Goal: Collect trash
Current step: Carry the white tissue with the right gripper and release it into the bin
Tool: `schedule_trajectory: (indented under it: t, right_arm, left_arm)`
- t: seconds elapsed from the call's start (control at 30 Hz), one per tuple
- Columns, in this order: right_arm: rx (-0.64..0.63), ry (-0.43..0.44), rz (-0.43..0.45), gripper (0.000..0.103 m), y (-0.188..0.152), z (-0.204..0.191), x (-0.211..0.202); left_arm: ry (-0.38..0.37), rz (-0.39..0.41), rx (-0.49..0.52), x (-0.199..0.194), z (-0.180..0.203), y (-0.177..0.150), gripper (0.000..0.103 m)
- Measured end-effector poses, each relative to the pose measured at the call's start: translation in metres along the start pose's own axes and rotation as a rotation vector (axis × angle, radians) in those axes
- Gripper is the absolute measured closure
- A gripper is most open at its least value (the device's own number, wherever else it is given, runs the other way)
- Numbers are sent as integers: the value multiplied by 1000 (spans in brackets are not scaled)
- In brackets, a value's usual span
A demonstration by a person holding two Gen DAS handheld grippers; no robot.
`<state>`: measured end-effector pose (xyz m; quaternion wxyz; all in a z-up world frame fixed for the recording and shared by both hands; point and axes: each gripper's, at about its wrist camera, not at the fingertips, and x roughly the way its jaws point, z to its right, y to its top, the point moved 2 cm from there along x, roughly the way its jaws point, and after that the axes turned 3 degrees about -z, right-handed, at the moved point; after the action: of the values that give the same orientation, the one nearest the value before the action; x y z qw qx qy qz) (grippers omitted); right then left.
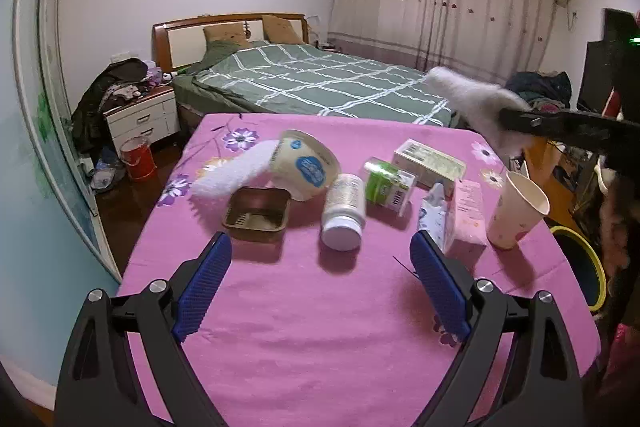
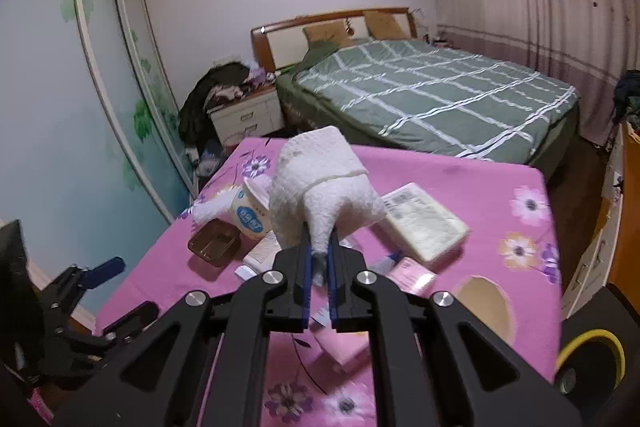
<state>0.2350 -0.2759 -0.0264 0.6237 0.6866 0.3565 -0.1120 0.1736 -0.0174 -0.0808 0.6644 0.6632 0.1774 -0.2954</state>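
White paper towel pinched between the blue pads of the right gripper, lifted above the pink tablecloth at frame centre, bulk fanning up and away from the jaws. Yellow-rimmed bin low at the right edge, so probably next: a swing right and down, with the right hand the nearer one. Left gripper spread wide and empty, pointed at the white bottle lying lengthwise toward it, mid-frame.

Dim indoor light, soft shadows, purple cast, heavy fisheye-edge warping.
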Motion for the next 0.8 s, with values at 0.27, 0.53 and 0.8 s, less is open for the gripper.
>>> schedule_trajectory:
  t: [0.27,0.53,0.8]
  right_arm:
    - [70,-112,54,97,-37,53,-66]
    - [232,-270,39,96,-95,139,-106]
    - [380,-403,-13,96,-153,212,-125]
  left_arm:
    - [-37,-17,44,6,26,-2,14]
    - [-64,-35,97,14,57,-1,14]
    - [-87,-54,144,23,85,-2,14]
